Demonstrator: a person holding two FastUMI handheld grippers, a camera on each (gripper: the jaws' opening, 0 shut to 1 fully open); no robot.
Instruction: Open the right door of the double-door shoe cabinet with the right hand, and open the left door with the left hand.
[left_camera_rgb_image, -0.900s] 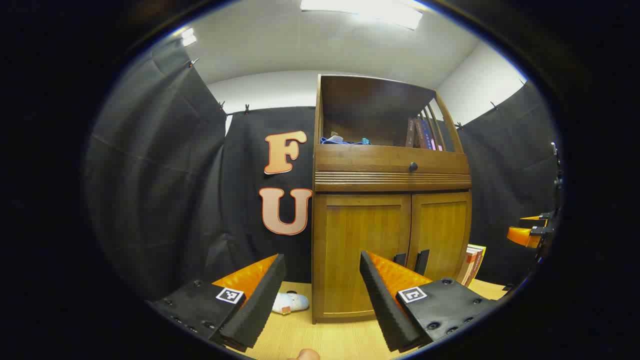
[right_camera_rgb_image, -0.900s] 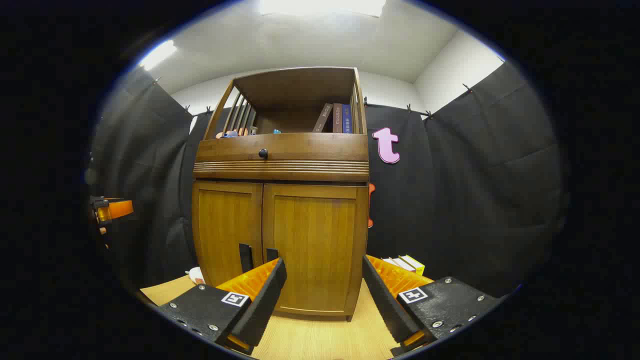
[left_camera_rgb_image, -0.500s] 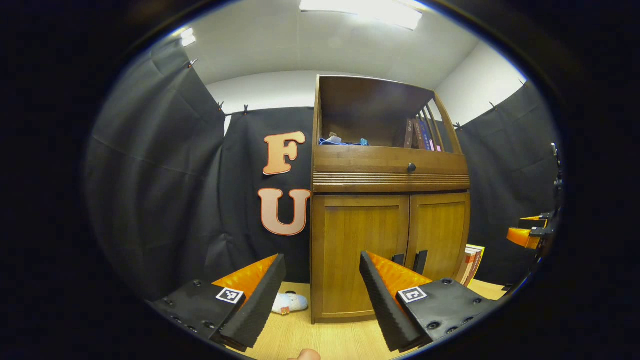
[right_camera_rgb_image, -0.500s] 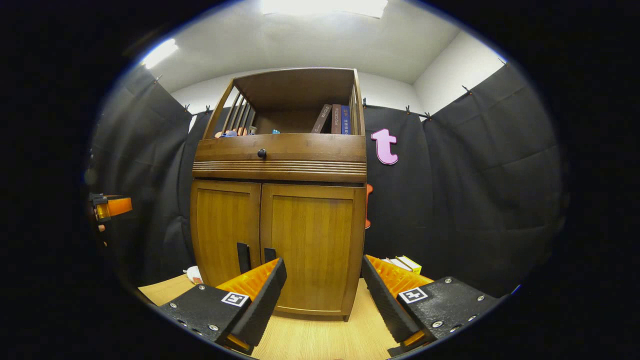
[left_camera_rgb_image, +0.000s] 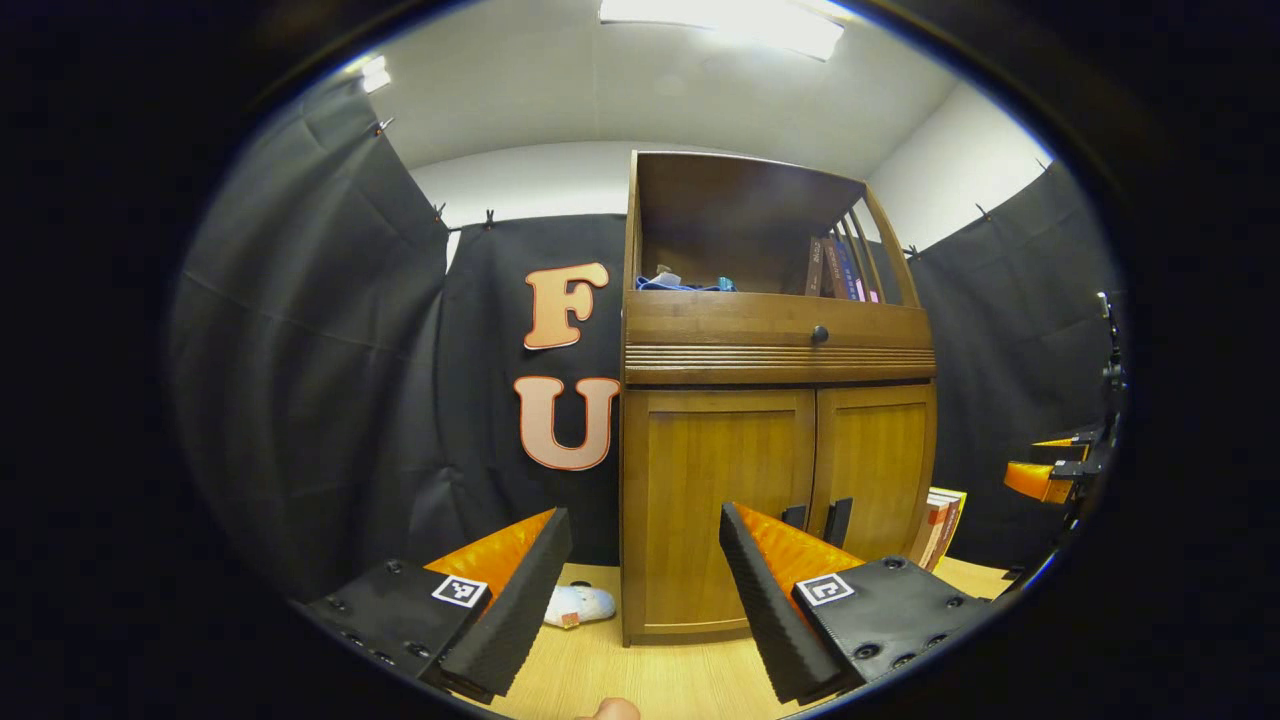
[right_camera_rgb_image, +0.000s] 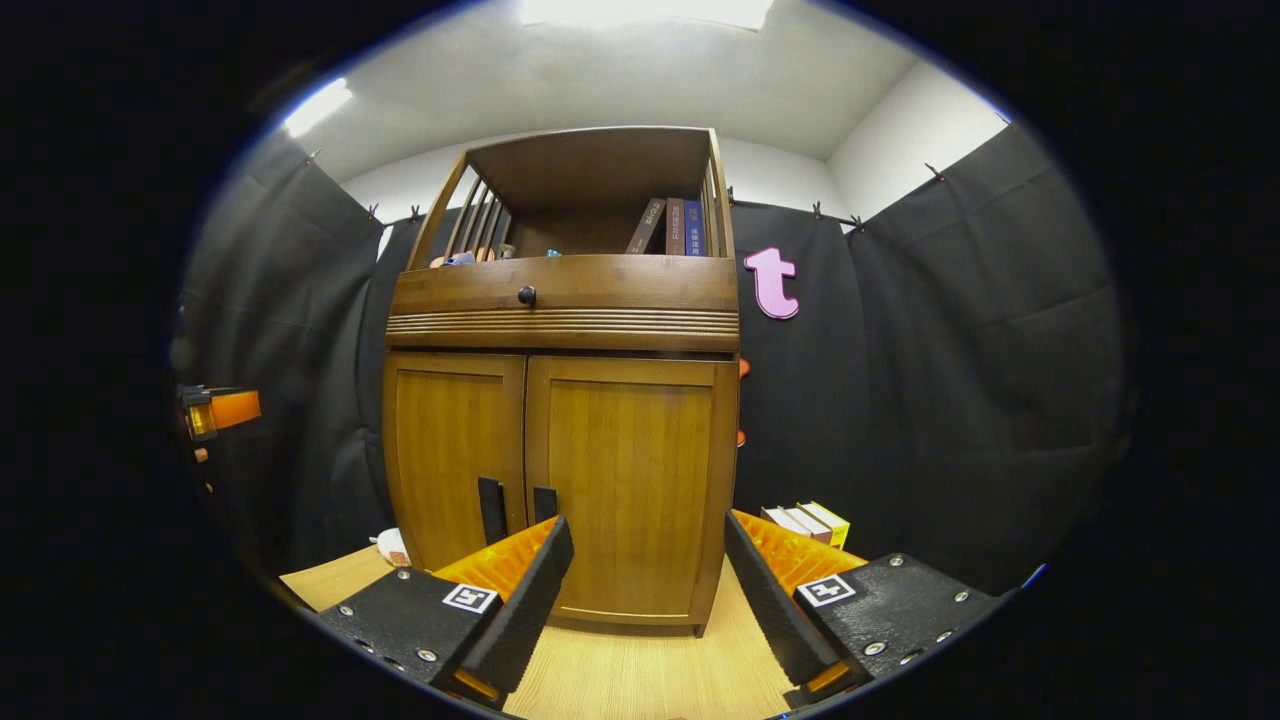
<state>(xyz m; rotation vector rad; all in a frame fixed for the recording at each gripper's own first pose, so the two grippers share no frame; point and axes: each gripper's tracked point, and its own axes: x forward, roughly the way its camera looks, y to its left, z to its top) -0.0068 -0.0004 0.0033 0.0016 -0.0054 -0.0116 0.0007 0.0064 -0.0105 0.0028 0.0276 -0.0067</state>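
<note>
Bright overhead ceiling lights (left_camera_rgb_image: 725, 22) above both grippers, slight glare; sharp focus throughout, strong fisheye bending at edges, cabinet shelf interior (right_camera_rgb_image: 590, 190) shadowed.

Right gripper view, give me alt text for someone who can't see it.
A wooden shoe cabinet stands ahead with both doors shut, two dark handles low where they meet. The open right hand-held gripper frames the right door without touching it. Books stand on the top shelf.

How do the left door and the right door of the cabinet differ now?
The left door hangs left of the centre seam, the right door right of it. In the right gripper view the left door looks narrower than the right door, likely from the viewing angle. Both are shut, wooden, with a dark handle at the seam.
</note>
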